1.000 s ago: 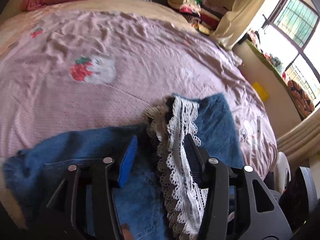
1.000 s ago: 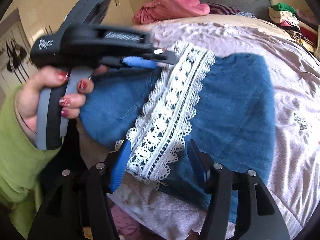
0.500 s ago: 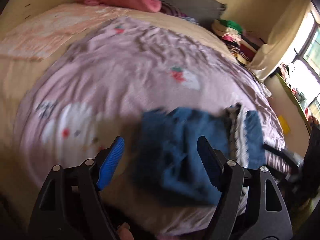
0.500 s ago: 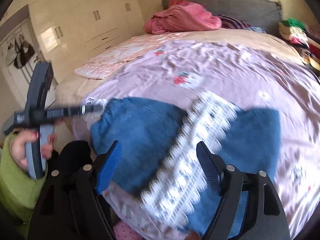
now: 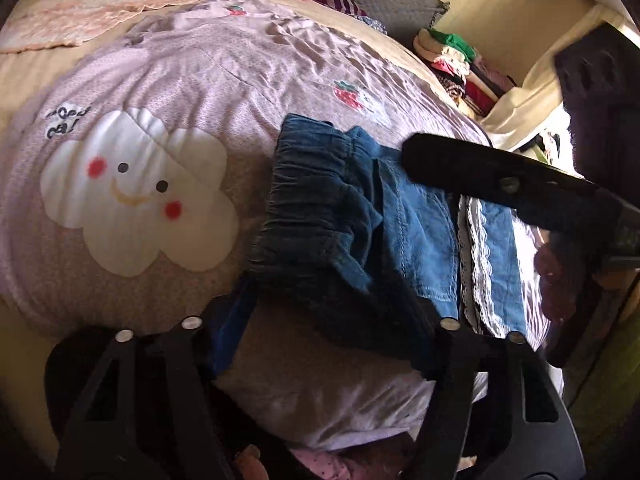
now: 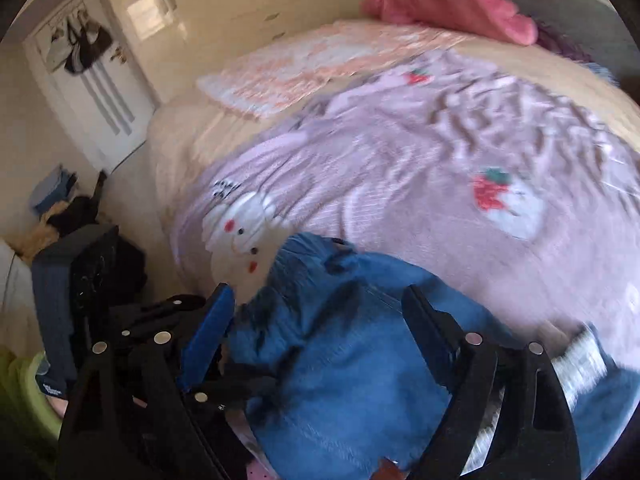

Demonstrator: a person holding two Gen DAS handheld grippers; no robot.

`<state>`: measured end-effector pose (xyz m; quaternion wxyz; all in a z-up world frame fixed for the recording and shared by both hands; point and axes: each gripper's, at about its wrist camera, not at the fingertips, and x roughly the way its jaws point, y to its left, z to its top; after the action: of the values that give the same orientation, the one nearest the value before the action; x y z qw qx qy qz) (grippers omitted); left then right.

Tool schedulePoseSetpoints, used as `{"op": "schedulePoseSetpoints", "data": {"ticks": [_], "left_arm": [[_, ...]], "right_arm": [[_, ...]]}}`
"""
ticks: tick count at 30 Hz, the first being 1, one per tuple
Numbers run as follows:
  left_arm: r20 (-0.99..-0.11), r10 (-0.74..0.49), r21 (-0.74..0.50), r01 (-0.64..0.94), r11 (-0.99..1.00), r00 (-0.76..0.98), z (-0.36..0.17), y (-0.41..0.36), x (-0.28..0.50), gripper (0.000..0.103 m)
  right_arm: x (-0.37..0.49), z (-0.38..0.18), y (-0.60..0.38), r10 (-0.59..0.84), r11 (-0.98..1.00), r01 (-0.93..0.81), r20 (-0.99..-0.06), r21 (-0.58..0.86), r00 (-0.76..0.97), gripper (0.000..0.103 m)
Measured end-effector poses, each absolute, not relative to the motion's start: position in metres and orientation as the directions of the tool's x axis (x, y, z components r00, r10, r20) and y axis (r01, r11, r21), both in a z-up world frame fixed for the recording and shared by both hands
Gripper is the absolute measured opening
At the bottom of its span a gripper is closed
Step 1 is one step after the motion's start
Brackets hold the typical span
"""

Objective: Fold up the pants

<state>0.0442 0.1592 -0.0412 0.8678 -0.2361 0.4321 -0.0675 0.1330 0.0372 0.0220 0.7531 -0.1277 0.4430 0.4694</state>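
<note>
Denim pants (image 5: 352,220) with lace trim, folded on the pink cloud-print bedspread (image 5: 168,92) near the bed's edge. Left hand-held gripper (image 5: 336,332) released, jaws just closing over the elastic waistband. Right hand-held gripper (image 6: 316,320) released, jaws just widening above the denim

pants (image 5: 360,220) on the blanket (image 5: 200,80) near my edge of the bed | cloud patch (image 5: 136,192) left of them | clothes pile (image 5: 460,60) far right

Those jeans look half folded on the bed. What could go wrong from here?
The jeans lie near the bed's edge, so a tug might drag them off. The waistband is bunched, so folding now could lock in a lumpy fold. The lace trim might snag on a claw.
</note>
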Motion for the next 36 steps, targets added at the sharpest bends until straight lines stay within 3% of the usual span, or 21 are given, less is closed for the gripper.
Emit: {"op": "schedulePoseSetpoints", "data": {"ticks": [7, 10, 13, 15, 17, 22, 26, 27, 29, 32, 36], "left_arm": [[-0.712, -0.340, -0.486, -0.082, 0.870, 0.615, -0.049, 0.162, 0.046, 0.052], [-0.710, -0.348, -0.495, -0.083, 0.865, 0.612, -0.052, 0.162, 0.050, 0.052], [-0.702, -0.358, -0.507, -0.079, 0.858, 0.616, -0.055, 0.163, 0.051, 0.055], [-0.693, -0.369, -0.522, -0.078, 0.849, 0.620, -0.054, 0.165, 0.051, 0.057], [-0.684, -0.376, -0.530, -0.070, 0.845, 0.625, -0.051, 0.165, 0.052, 0.065], [-0.653, -0.384, -0.511, -0.006, 0.860, 0.653, -0.031, 0.157, 0.054, 0.082], [-0.593, -0.483, -0.574, 0.083, 0.815, 0.645, -0.018, 0.139, 0.069, 0.084], [-0.579, -0.512, -0.594, 0.101, 0.798, 0.634, -0.016, 0.134, 0.072, 0.083], [-0.524, -0.605, -0.668, 0.151, 0.729, 0.599, -0.013, 0.118, 0.082, 0.058], [-0.505, -0.654, -0.682, 0.204, 0.703, 0.563, -0.005, 0.088, 0.090, 0.049], [-0.525, -0.660, -0.650, 0.248, 0.719, 0.537, 0.003, 0.049, 0.096, 0.049]], "right_arm": [[0.159, -0.018, 0.075, 0.524, 0.492, -0.828, -0.851, 0.270, 0.034, 0.084], [0.159, -0.034, 0.084, 0.501, 0.493, -0.840, -0.863, 0.226, 0.061, 0.083], [0.158, -0.034, 0.079, 0.520, 0.489, -0.844, -0.851, 0.220, 0.079, 0.061], [0.161, -0.028, 0.068, 0.559, 0.483, -0.836, -0.827, 0.262, 0.064, 0.040], [0.166, -0.017, 0.052, 0.618, 0.473, -0.816, -0.785, 0.332, 0.040, 0.033], [0.168, 0.018, 0.000, 0.758, 0.394, -0.805, -0.652, 0.444, 0.011, 0.032], [0.171, 0.042, -0.042, 0.827, 0.353, -0.798, -0.562, 0.489, 0.022, 0.032], [0.173, 0.046, -0.052, 0.835, 0.351, -0.797, -0.550, 0.492, 0.029, 0.032], [0.177, 0.051, -0.073, 0.841, 0.363, -0.797, -0.539, 0.483, 0.056, 0.032], [0.183, 0.056, -0.106, 0.848, 0.385, -0.785, -0.522, 0.485, 0.093, 0.032], [0.184, 0.054, -0.144, 0.852, 0.405, -0.781, -0.506, 0.475, 0.134, 0.034]]}}
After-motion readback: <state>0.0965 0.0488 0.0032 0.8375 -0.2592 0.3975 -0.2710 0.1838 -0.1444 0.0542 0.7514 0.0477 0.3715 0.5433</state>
